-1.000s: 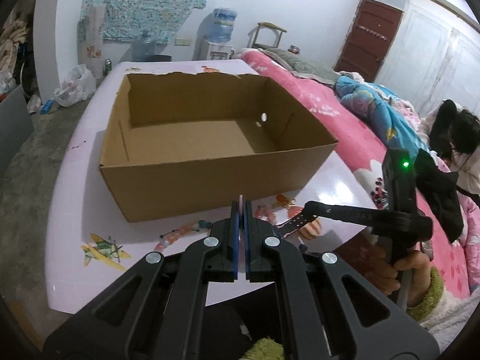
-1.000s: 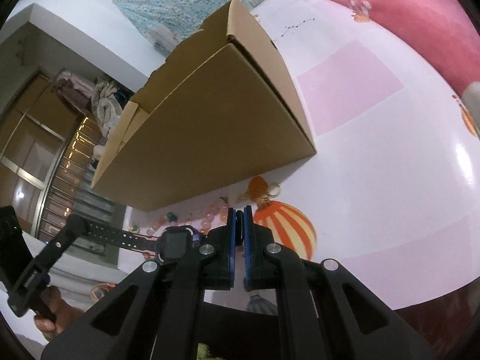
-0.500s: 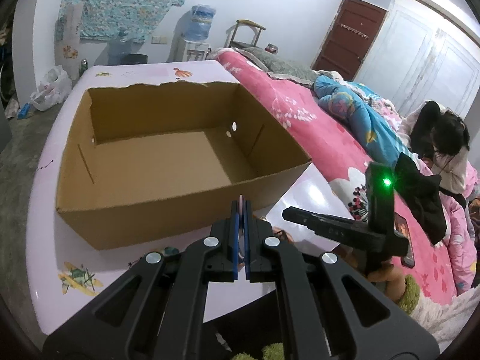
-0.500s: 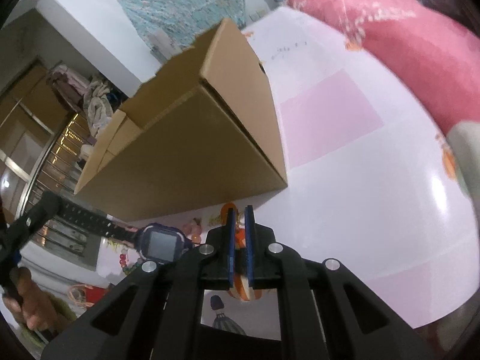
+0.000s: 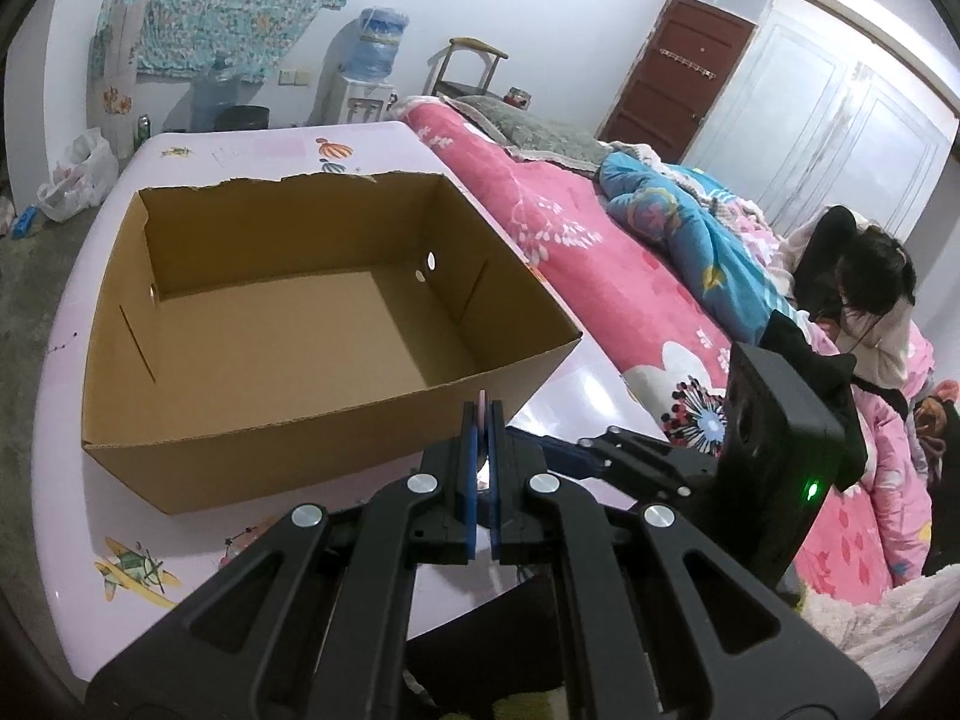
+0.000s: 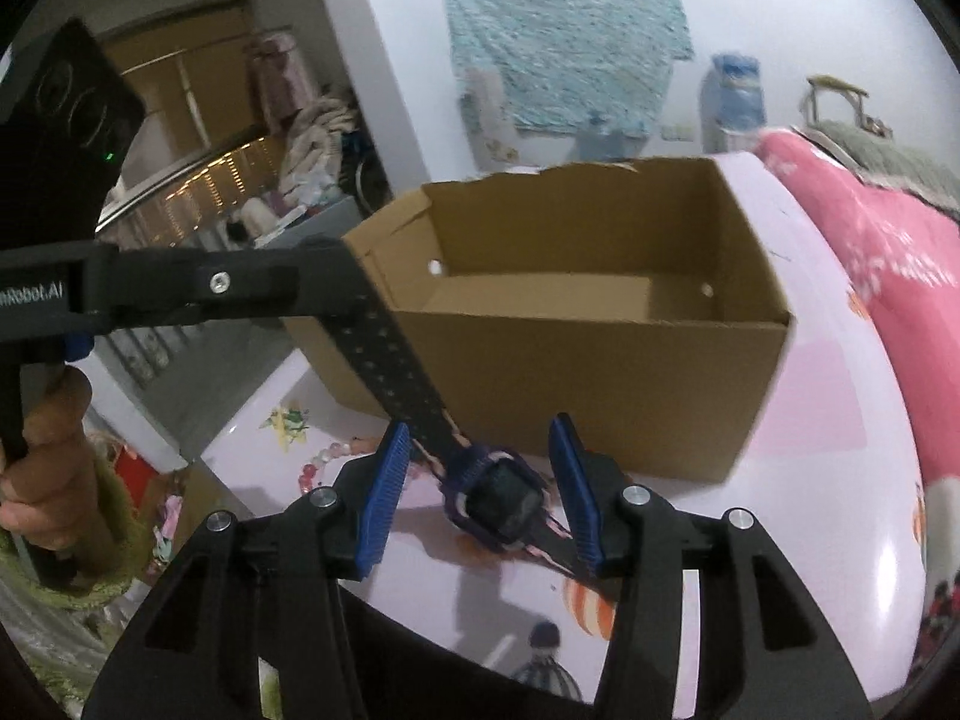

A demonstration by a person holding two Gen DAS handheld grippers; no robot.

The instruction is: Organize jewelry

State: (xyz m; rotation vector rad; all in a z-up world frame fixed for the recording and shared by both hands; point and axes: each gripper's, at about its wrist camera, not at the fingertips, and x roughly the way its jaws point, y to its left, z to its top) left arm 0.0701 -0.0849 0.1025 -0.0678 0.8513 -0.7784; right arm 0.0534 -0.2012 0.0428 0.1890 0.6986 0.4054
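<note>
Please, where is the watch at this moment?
In the right wrist view the watch hangs by its strap from the left gripper, low in the middle, between the opening right gripper's fingers, before the cardboard box.

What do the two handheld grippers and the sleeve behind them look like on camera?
Both the left gripper and the right gripper are matte black plastic with silver screws and ribbed blue pads. The left one's boxy housing carries white lettering and a green light. The sleeve is fuzzy green.

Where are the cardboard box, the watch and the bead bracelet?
cardboard box [image 5: 270,444]: left wrist view, near outer wall.
watch [image 6: 503,495]: right wrist view, dark screen face.
bead bracelet [image 6: 321,459]: right wrist view, pink beads on the table, left of the watch.
</note>
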